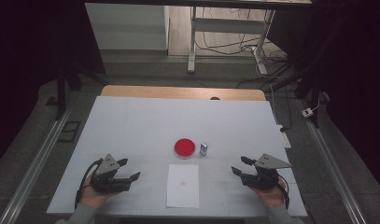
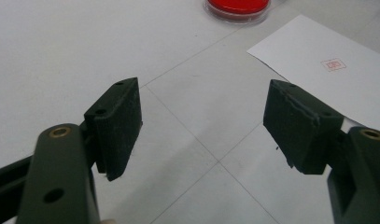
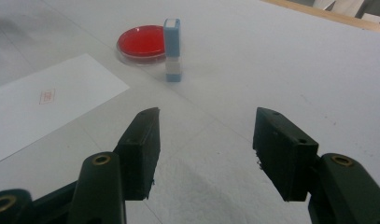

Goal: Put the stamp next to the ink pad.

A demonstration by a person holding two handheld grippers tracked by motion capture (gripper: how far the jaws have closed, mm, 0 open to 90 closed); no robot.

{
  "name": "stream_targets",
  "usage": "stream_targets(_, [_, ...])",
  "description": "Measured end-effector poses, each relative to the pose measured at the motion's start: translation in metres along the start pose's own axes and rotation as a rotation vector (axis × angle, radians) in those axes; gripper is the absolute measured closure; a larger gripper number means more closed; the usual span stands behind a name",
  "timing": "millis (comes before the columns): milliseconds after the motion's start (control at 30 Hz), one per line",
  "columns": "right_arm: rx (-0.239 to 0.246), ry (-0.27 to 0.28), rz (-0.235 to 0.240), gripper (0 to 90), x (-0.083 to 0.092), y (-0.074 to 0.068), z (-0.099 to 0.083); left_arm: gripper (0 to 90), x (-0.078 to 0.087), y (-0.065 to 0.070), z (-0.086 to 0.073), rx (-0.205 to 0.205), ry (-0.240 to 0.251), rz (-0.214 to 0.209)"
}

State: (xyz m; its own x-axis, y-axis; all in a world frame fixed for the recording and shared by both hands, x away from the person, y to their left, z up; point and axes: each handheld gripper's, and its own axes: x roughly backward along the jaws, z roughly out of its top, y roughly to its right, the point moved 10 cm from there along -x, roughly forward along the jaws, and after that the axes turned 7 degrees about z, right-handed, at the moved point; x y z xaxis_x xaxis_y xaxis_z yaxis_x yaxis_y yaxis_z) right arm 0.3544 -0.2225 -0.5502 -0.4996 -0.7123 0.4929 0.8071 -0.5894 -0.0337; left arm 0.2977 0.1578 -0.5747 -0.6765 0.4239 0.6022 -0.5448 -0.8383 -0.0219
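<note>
We look down on a white surface [image 1: 131, 126] set in a dim room, with a wooden edge along its far side, grey floor all around, and white desk legs and loose cables beyond.

Near the middle of the surface sits a round red ink pad [image 1: 184, 147] in a clear dish. Just to its right, apart from it, a small blue and white stamp [image 1: 203, 149] stands upright. In front of both, closer to us, lies a white sheet of paper [image 1: 183, 185] bearing a small red stamp mark [image 1: 183, 183] near its centre.

Our left tongs [image 1: 131, 170] rest low at the near left of the surface, well apart from the sheet, their jaws spread wide with nothing between them. In the left gripper view the left tongs [image 2: 202, 123] frame bare surface, with the ink pad [image 2: 237, 8] at the top edge and the paper [image 2: 327, 70] to the right, its mark [image 2: 333, 64] plainly visible.

Our right tongs [image 1: 241, 165] sit at the near right, also released and grasping nothing, their tips turned toward the middle. In the right gripper view the right tongs [image 3: 205, 126] look toward the stamp [image 3: 172, 49], which stands ahead, well clear of the jaws, with the ink pad [image 3: 142, 43] just behind it and the paper [image 3: 43, 105] off to the left.
</note>
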Motion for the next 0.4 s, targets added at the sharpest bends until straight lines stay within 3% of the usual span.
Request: stream_targets(400, [0.002,0.005,-0.005,41.4,-0.0005,-0.0002,0.0006,28.1,-0.0001,-0.0003,0.0001,-0.001,0.0,0.001])
